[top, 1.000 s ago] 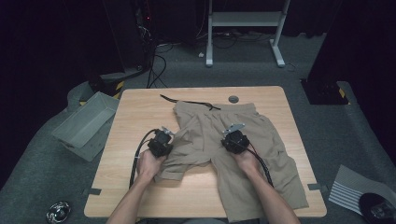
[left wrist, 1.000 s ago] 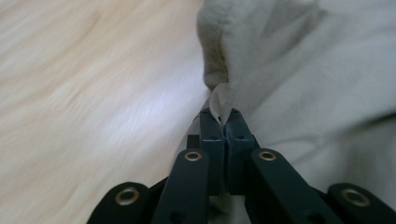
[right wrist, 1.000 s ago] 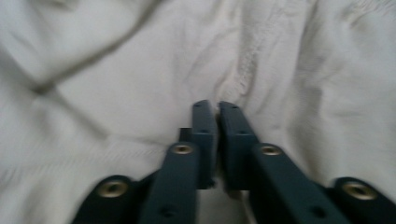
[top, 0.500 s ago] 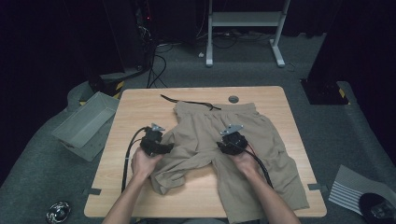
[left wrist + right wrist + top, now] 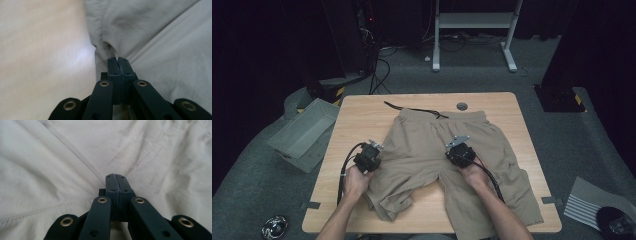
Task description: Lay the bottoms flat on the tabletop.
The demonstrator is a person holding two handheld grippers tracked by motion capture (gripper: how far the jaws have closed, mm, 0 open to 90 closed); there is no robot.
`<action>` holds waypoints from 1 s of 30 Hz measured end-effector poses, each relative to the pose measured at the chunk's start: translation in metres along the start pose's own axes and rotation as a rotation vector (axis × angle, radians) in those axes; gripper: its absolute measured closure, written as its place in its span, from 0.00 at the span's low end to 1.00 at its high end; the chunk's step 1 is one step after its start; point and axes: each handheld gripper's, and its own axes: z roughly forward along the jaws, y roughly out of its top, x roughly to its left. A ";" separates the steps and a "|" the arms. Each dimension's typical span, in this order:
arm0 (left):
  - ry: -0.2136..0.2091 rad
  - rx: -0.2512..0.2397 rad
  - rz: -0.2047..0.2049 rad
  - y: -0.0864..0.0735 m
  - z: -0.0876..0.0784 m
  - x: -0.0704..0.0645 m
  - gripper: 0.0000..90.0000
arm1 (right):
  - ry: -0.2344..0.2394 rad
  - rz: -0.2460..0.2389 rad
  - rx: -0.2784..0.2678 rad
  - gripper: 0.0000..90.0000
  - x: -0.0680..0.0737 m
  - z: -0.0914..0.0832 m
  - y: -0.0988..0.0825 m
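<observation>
Khaki shorts [image 5: 447, 155] spread mid-table, waistband at 12 o'clock. Left gripper [image 5: 117, 60] pinched shut on the outer leg seam; right gripper [image 5: 115, 176] closed on a crotch-area fold. Risk: a thin pinch slips if the pull is uneven, bunching the folded leg.

Shorts [image 5: 447, 155] hem — past table [image 5: 362, 120] edge

The shorts [image 5: 437, 150] cover the middle and right of the desk [image 5: 357, 120]. Left of the shorts, bare wood runs open to the edge; beyond their waistband a black cord [image 5: 412, 109] and a round grommet [image 5: 462, 106] interrupt the far strip.
</observation>
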 end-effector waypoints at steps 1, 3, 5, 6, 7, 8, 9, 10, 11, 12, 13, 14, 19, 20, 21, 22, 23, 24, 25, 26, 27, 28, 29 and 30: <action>0.012 0.004 0.000 -0.002 -0.002 -0.001 0.97 | 0.000 -0.001 -0.003 0.96 0.003 0.001 0.001; 0.031 -0.028 -0.009 -0.003 -0.008 -0.001 0.76 | 0.008 -0.009 -0.009 0.83 0.008 0.002 0.004; 0.016 -0.102 -0.037 0.004 -0.013 0.002 0.56 | 0.003 -0.019 -0.025 0.75 0.009 -0.003 0.004; 0.010 -0.121 -0.046 0.008 -0.014 0.002 0.50 | -0.008 -0.012 -0.040 0.72 0.009 -0.007 0.004; 0.002 -0.137 -0.054 0.014 -0.014 0.002 0.47 | -0.020 -0.002 -0.047 0.68 0.007 -0.011 0.003; -0.008 -0.151 -0.057 0.020 -0.011 0.002 0.46 | -0.038 0.004 -0.058 0.66 0.003 -0.016 0.002; -0.014 -0.153 -0.057 0.027 -0.007 0.001 0.45 | -0.064 0.023 -0.063 0.64 -0.001 -0.021 0.000; -0.004 -0.143 -0.053 0.034 -0.001 0.000 0.45 | -0.087 0.037 -0.062 0.62 -0.008 -0.025 -0.004; 0.003 -0.132 -0.056 0.039 0.007 -0.001 0.46 | -0.107 0.058 -0.048 0.60 -0.016 -0.028 -0.008; 0.004 -0.109 -0.055 0.043 0.014 0.000 0.50 | -0.129 0.088 -0.019 0.59 -0.025 -0.031 -0.014; 0.004 -0.078 -0.053 0.046 0.023 0.000 0.56 | -0.142 0.118 0.006 0.59 -0.034 -0.033 -0.021; -0.007 -0.075 -0.056 0.045 0.026 0.000 0.65 | -0.144 0.159 0.030 0.62 -0.044 -0.036 -0.031; -0.029 -0.067 -0.059 0.028 0.018 0.002 0.99 | -0.085 0.199 0.026 0.93 -0.056 -0.052 -0.068; -0.027 -0.053 -0.037 0.022 0.014 -0.001 0.99 | -0.085 0.183 0.027 0.96 -0.054 -0.055 -0.070; -0.021 -0.048 -0.024 0.019 0.012 -0.003 0.99 | -0.075 0.166 0.028 0.96 -0.050 -0.057 -0.072; -0.013 -0.035 -0.005 0.016 0.009 -0.005 0.99 | -0.062 0.158 0.035 0.95 -0.048 -0.058 -0.072; -0.001 -0.038 -0.002 0.015 0.007 -0.006 0.95 | -0.054 0.146 0.047 0.90 -0.046 -0.059 -0.071; 0.001 -0.049 -0.008 0.016 0.005 -0.005 0.83 | -0.067 0.130 0.047 0.82 -0.045 -0.059 -0.069; -0.006 -0.078 -0.022 0.018 0.004 -0.004 0.69 | -0.088 0.132 0.039 0.73 -0.044 -0.060 -0.068; -0.025 -0.116 -0.029 0.022 0.004 -0.004 0.59 | -0.123 0.144 0.026 0.66 -0.046 -0.061 -0.065; -0.030 -0.136 -0.029 0.025 0.005 -0.005 0.52 | -0.168 0.165 0.015 0.62 -0.050 -0.061 -0.063; -0.035 -0.141 -0.024 0.030 0.008 -0.006 0.47 | -0.194 0.182 0.015 0.58 -0.053 -0.062 -0.062; -0.039 -0.138 -0.020 0.036 0.012 -0.008 0.46 | -0.216 0.206 0.023 0.56 -0.058 -0.061 -0.061; -0.036 -0.125 -0.006 0.042 0.020 -0.011 0.46 | -0.222 0.233 0.036 0.54 -0.063 -0.060 -0.061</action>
